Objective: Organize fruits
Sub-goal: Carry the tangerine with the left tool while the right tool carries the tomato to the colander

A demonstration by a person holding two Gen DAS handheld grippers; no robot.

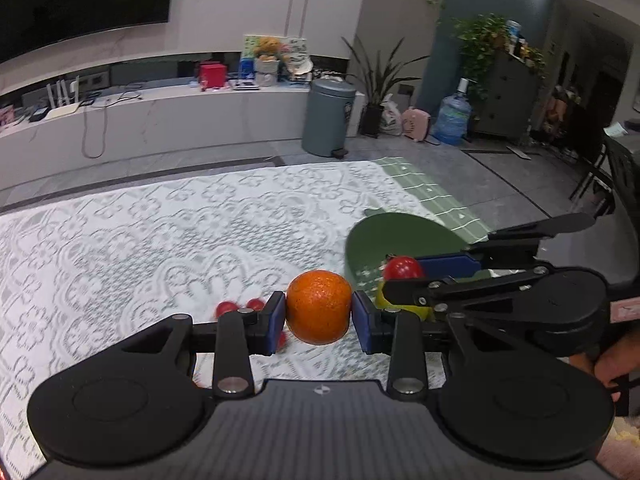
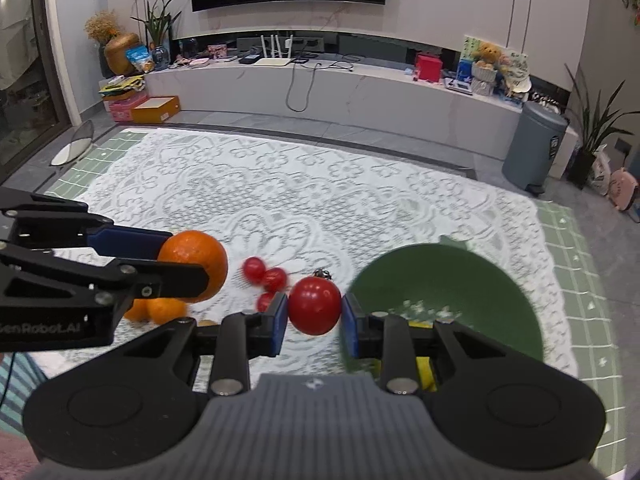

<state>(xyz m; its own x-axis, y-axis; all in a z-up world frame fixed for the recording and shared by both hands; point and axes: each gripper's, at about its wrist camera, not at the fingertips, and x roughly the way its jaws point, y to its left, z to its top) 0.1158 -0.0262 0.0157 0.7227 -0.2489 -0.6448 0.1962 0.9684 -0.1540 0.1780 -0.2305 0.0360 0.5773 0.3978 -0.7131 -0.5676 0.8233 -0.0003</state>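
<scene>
My left gripper (image 1: 319,312) is shut on an orange (image 1: 319,307), lifted above the lace cloth. The same orange (image 2: 194,266) shows in the right wrist view at the left, between the left gripper's blue pads. My right gripper (image 2: 314,312) is shut on a red tomato (image 2: 314,305), also off the cloth. In the left wrist view that tomato (image 1: 403,268) hangs in front of the green bowl (image 1: 400,236). The green bowl (image 2: 472,280) lies to the right of the right gripper. Small red cherry tomatoes (image 2: 266,276) lie on the cloth between the grippers. Two more oranges (image 2: 158,310) rest under the left gripper.
A white lace cloth (image 2: 280,184) over a green checked cloth covers the table. Something yellow (image 2: 424,368) sits under the right gripper by the bowl. A grey bin (image 2: 534,148), plants and a long TV bench stand beyond the table. A hand (image 1: 612,364) shows at the right edge.
</scene>
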